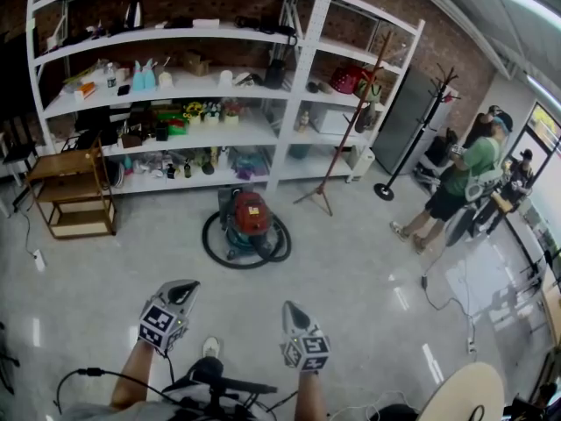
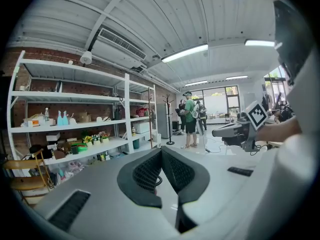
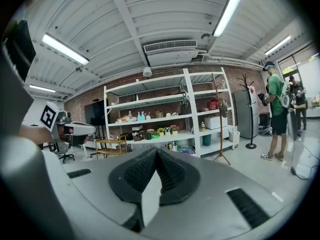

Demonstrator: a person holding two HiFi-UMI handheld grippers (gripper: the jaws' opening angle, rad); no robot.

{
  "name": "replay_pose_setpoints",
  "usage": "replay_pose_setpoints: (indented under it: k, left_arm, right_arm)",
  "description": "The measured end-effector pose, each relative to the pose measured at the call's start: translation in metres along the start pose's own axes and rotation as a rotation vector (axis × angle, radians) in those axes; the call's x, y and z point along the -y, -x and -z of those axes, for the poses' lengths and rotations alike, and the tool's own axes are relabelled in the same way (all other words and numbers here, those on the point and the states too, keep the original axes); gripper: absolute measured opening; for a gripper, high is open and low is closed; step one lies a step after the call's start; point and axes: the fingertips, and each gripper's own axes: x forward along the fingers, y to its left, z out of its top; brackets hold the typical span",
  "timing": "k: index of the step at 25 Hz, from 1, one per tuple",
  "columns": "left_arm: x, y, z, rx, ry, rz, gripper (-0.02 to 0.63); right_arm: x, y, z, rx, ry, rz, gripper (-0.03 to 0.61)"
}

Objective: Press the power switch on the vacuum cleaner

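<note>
**Vacuum well across the floor, switch not yet reached**

Big workshop room with a brick wall (image 1: 219, 7) at the back and white shelving (image 1: 263, 130) full of small clutter. Glossy pale floor (image 1: 351, 279), ceiling strip lights. Wooden cart (image 1: 74, 191) at left, leaning wooden pole stand (image 1: 351, 121) and black coat rack (image 1: 412, 139) at right. Person in a green top (image 1: 456, 182) standing far right, well away from the work.

Vacuum cleaner (image 1: 248, 222): red and dark canister, on the floor just in front of the shelving, ringed by its black hose (image 1: 210, 239). Power switch too small to pick out from here.

Left gripper (image 1: 182, 288): pressed together at the tips, nothing pinched. Right gripper (image 1: 291, 308): same, tips meeting, empty. Both held low and near the body, pointing forward, well apart from the vacuum and touching nothing.

Progress, judged: none visible, switch untouched. Left to do: walk over, bring one closed tip down onto the canister top, find the switch, press. Likely snag: the hose loop underfoot on approach.
</note>
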Motion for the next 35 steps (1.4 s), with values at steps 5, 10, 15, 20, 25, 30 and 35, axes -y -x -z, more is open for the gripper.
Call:
replay_pose_setpoints:
  k: [5, 10, 15, 20, 25, 30, 35]
  left_arm:
    - [-0.029, -0.024, -0.001, -0.009, 0.006, 0.006, -0.008]
    - [-0.063, -0.054, -0.009, -0.016, 0.0, 0.009, -0.008]
    - [-0.102, -0.072, -0.01, -0.03, 0.003, 0.002, -0.008]
    - [-0.133, -0.089, -0.01, -0.025, 0.011, 0.003, -0.008]
    - [-0.161, -0.106, -0.014, -0.023, 0.025, 0.019, -0.008]
    - [-0.186, -0.126, -0.017, -0.009, 0.017, 0.032, -0.008]
    - [-0.199, -0.14, -0.014, -0.012, 0.019, 0.048, -0.008]
  right_arm:
    - [0.009, -0.036, -0.012, 0.005, 0.006, 0.004, 0.011]
    - [0.017, -0.081, -0.024, 0.003, -0.005, 0.001, 0.011]
    - [0.017, -0.124, -0.033, -0.014, 0.004, -0.004, 0.012]
    - [0.022, -0.154, -0.045, -0.015, 0.017, 0.005, 0.011]
    - [0.024, -0.181, -0.054, -0.017, 0.023, 0.025, 0.011]
    - [0.028, -0.203, -0.06, -0.028, 0.025, 0.047, 0.011]
    - [0.033, -0.222, -0.066, -0.021, 0.032, 0.062, 0.011]
